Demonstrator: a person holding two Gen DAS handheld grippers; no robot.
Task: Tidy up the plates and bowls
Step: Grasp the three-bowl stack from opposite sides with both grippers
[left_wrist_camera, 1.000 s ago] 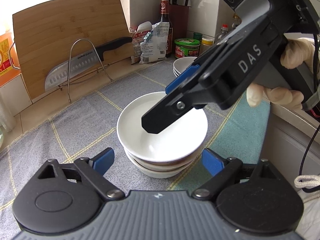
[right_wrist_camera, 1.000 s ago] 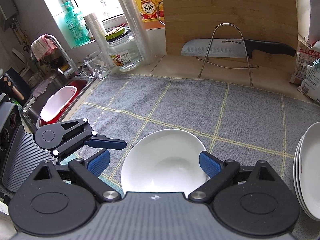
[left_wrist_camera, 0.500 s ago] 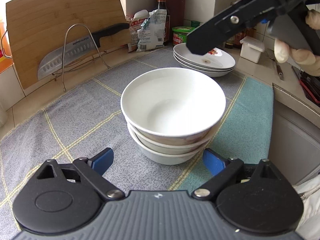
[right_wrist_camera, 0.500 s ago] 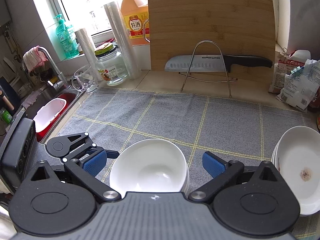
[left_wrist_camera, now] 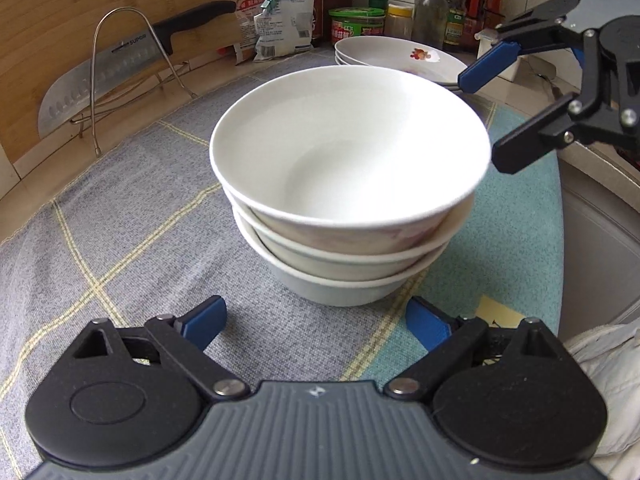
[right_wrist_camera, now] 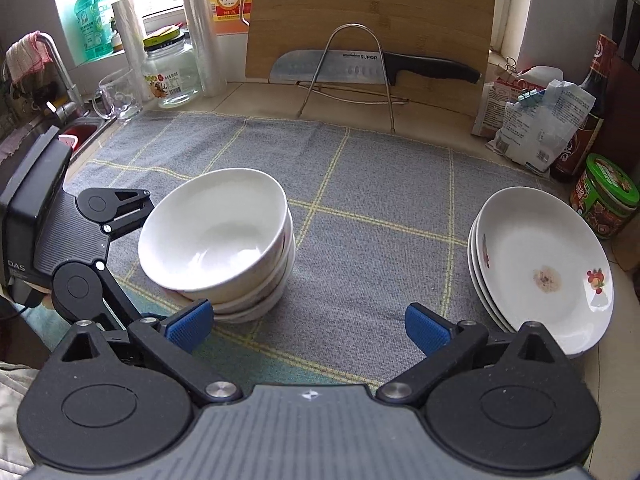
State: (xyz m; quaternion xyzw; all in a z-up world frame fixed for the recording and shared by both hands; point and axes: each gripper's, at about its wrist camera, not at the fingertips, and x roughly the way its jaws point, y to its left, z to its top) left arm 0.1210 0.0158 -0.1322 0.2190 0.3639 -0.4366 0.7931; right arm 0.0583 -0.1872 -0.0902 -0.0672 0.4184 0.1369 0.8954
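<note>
White porcelain is dominating both views: a stack of bowls is sitting on the grey checked cloth, three nested, the top one tilting slightly. Seen from the left wrist, the left gripper is hanging just short of the stack, its jaws opening with nothing between them, while the right gripper is showing beyond the stack's right side, spread wide and empty. Only the right wrist view is taking in the far left of the stack: a sink with a tap, a glass jar and a window sill. There the right gripper is gaping over bare cloth, between the stack and a pile of plates, whose top plate is carrying a brownish smear. Behind the stack, a wooden board is leaning on the wall with a knife resting on a wire rack.
</note>
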